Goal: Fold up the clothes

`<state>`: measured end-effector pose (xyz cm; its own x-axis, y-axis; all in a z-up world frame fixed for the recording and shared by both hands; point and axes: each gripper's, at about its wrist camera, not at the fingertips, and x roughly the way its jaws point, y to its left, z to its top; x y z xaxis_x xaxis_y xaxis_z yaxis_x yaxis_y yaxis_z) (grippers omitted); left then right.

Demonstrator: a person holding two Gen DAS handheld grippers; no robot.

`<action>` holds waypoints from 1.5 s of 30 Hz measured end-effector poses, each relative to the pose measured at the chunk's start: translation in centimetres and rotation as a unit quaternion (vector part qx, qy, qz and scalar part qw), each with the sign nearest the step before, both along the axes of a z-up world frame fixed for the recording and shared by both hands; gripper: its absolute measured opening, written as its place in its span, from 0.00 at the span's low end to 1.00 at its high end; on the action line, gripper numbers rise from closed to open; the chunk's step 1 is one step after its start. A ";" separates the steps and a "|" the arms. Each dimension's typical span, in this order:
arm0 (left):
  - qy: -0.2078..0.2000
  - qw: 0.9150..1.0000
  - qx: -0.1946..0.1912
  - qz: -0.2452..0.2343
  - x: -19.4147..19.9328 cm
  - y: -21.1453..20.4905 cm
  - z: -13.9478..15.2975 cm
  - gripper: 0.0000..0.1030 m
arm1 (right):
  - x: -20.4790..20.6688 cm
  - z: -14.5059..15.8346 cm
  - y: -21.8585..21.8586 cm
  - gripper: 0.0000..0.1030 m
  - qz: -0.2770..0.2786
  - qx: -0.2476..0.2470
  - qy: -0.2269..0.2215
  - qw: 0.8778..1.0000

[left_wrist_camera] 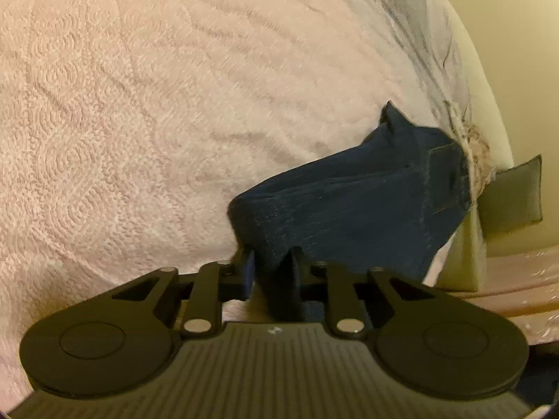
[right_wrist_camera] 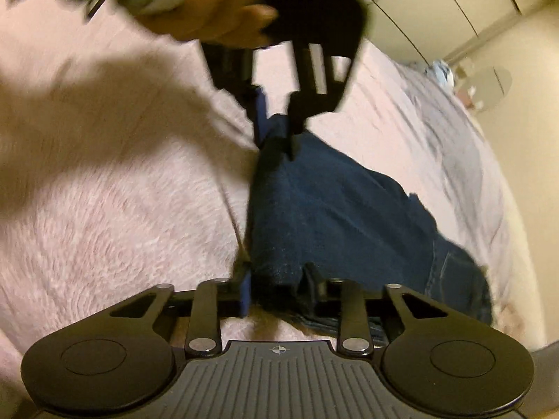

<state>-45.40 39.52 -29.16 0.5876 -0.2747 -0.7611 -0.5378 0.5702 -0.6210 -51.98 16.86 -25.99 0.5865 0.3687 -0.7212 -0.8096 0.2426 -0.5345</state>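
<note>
Dark blue jeans [left_wrist_camera: 349, 202] hang over a pink textured bedspread [left_wrist_camera: 139, 122]. My left gripper [left_wrist_camera: 270, 265] is shut on one corner of the folded denim, which stretches away to the right. In the right wrist view my right gripper [right_wrist_camera: 279, 282] is shut on the near end of the same jeans [right_wrist_camera: 332, 209]. The left gripper [right_wrist_camera: 276, 132] shows there too, held by a hand [right_wrist_camera: 216, 14], pinching the far end. The fabric is lifted and pulled taut between both grippers.
The bedspread [right_wrist_camera: 104, 209] fills most of both views. A grey-white sheet [left_wrist_camera: 412, 17] and a cream wall [left_wrist_camera: 489, 52] lie at the right. A cupboard [right_wrist_camera: 454, 0] and a round mirror [right_wrist_camera: 489, 87] stand beyond the bed.
</note>
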 end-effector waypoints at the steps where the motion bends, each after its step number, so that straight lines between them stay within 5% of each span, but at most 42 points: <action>1: -0.006 1.000 -0.002 0.002 -0.1 0.0 0.6 0.12 | 0.7 1.1 -0.2 0.15 -0.011 0.018 0.014 1.000; 6: -0.053 0.998 -0.007 0.021 0.4 -0.9 5.6 0.11 | 5.6 6.9 -2.8 0.13 -0.074 0.126 0.120 0.982; 13: -0.138 0.990 0.022 0.012 6.4 -5.0 13.4 0.12 | 14.9 14.0 -8.8 0.13 -0.103 0.269 0.241 0.927; 18: -0.209 0.977 0.050 -0.008 15.0 -10.1 18.9 0.14 | 24.2 19.0 -15.1 0.12 -0.104 0.329 0.267 0.900; 23: -0.299 0.951 0.074 -0.007 25.2 -15.2 23.0 0.08 | 36.6 21.7 -21.9 0.12 -0.165 0.364 0.259 0.880; 26: -0.285 0.953 0.103 0.002 29.1 -17.3 22.0 0.09 | 44.5 20.7 -25.6 0.12 -0.230 0.367 0.258 0.863; 29: -0.178 0.974 0.139 -0.003 30.8 -19.0 16.4 0.09 | 52.8 14.0 -28.6 0.24 -0.334 0.347 0.318 0.817; 32: -0.067 0.989 0.133 0.003 30.5 -20.0 10.3 0.09 | 56.5 8.5 -31.2 0.33 -0.393 0.377 0.383 0.746; 35: -0.023 0.990 0.132 0.032 28.8 -20.3 7.6 0.09 | 58.0 5.9 -33.4 0.39 -0.409 0.439 0.430 0.675; 36: -0.015 0.990 0.133 0.043 28.3 -20.3 7.3 0.09 | 58.1 5.6 -34.1 0.39 -0.408 0.457 0.436 0.660; 37: -0.010 0.989 0.135 0.051 28.0 -20.3 7.0 0.09 | 57.6 6.1 -34.3 0.34 -0.401 0.469 0.425 0.663; 38: -0.008 0.989 0.136 0.057 27.9 -20.4 6.9 0.09 | 57.0 6.7 -34.3 0.18 -0.393 0.475 0.409 0.673; 42: -0.013 0.988 0.142 0.060 28.4 -20.8 6.8 0.09 | 56.9 8.3 -33.9 0.15 -0.353 0.480 0.380 0.708; 45: 0.000 0.986 0.157 0.049 28.5 -20.8 5.7 0.09 | 58.3 4.8 -32.5 0.16 -0.387 0.424 0.356 0.737</action>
<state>-16.85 18.70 -23.43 0.6003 0.0328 -0.7991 -0.5990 0.6805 -0.4220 6.33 -15.69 -21.22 0.4424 0.6178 -0.6500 -0.2559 0.7817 0.5688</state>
